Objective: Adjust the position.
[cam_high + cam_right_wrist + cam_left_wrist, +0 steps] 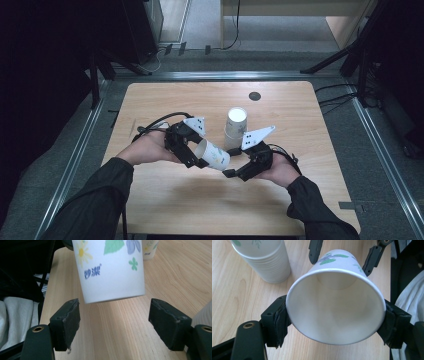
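Bright, even light on the table (165, 200); dark surroundings, images sharp.

A cup (212, 154) is lying sideways above the table (165, 200), between the left gripper (197, 159) and the right gripper (233, 172). A cup stack (235, 127) is standing just behind them, near the table's middle.

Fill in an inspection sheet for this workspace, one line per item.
Surface: wooden table, small dark round spot near the far edge.
Job's things: paper cup on its side, held above the table; cup stack upright behind it.
Clutter: nothing seen.
Grippers: left gripper clamps the cup's rim; right gripper open, its fingers apart from the cup's base.
Cables: black cable trailing from the left gripper.
Surroundings: grey floor, metal rails, dark stands.
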The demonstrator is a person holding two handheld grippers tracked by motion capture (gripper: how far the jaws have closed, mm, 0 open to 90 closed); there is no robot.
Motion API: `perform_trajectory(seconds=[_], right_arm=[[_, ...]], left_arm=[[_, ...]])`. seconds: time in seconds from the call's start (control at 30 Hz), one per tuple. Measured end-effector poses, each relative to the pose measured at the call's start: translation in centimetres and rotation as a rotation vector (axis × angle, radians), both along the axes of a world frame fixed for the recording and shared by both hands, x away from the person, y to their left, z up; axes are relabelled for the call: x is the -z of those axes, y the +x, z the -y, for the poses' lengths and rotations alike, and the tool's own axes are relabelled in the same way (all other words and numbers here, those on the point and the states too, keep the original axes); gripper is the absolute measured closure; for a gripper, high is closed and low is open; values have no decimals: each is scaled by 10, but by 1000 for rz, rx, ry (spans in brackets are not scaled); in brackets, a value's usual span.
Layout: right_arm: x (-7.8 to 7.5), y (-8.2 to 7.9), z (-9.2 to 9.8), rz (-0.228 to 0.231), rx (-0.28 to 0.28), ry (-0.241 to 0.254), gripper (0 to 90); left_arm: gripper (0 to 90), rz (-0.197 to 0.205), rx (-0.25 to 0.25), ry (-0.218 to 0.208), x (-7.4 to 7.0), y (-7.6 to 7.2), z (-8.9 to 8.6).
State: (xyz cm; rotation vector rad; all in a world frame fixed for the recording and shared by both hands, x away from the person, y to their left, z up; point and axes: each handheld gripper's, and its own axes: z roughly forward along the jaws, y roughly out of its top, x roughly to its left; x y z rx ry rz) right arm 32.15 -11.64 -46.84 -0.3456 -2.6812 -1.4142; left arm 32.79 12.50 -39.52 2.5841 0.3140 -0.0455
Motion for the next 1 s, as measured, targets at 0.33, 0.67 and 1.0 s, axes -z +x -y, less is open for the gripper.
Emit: perform_trajectory(seconds=[0.33,0.67,1.0], right_arm=[[4,0,-12,5,3,-8,245],[7,-1,-19,2,-9,-7,244],[8,-2,-23,6,-11,-7,273]], left_arm=[[224,16,22,116,-3,1,16],[224,7,66,188,6,3,27],[224,11,82,204,10,3,33]])
